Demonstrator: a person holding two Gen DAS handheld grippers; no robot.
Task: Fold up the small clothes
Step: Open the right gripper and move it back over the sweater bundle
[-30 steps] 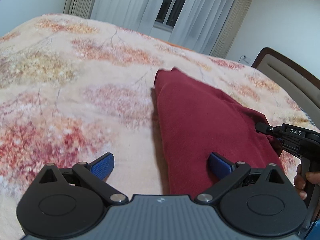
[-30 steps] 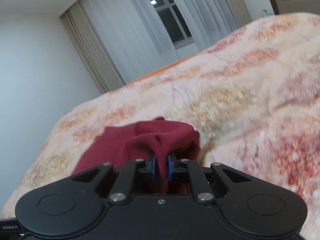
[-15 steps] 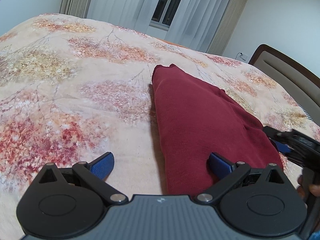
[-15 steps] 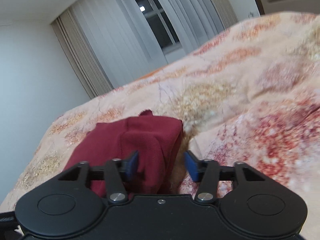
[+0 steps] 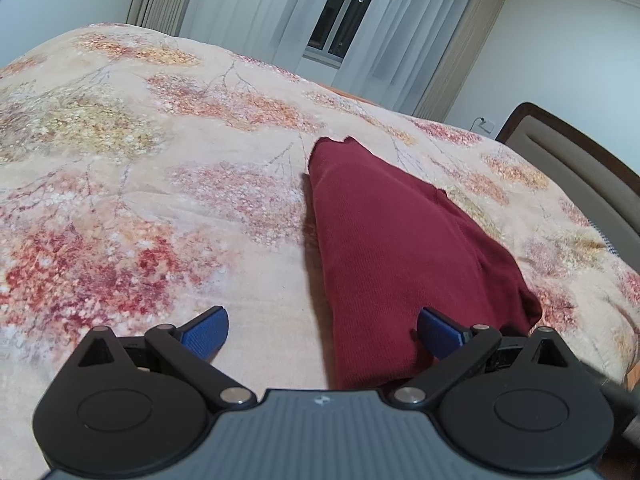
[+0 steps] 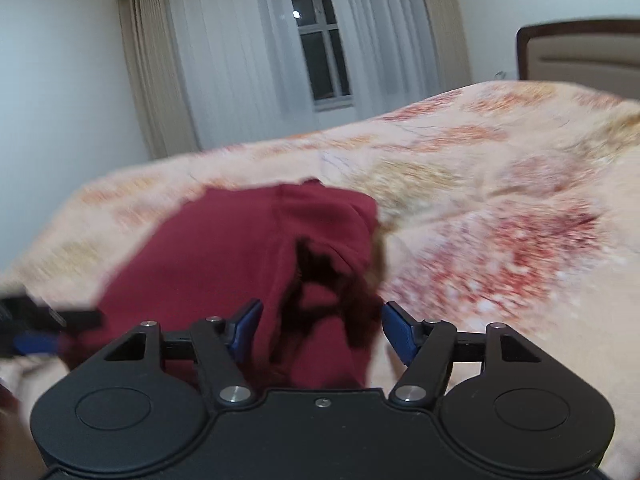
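Observation:
A dark red garment (image 5: 400,248) lies folded in a long narrow shape on the floral bedspread (image 5: 140,200). My left gripper (image 5: 322,330) is open and empty at its near end, with its right fingertip over the cloth's edge. In the right wrist view the garment (image 6: 240,248) lies just ahead, blurred by motion. My right gripper (image 6: 322,330) is open and empty above the garment's near end. The left gripper (image 6: 36,326) shows as a dark blur at the left edge of that view.
The bedspread (image 6: 500,200) covers the whole bed. A padded headboard (image 5: 576,172) stands at the right. Curtains and a window (image 5: 340,20) are behind the bed. The bed's edge drops off at the lower right (image 5: 628,376).
My right gripper opened, let go of the red garment's end and pulled back. The garment now lies flat. The right gripper has left the left wrist view.

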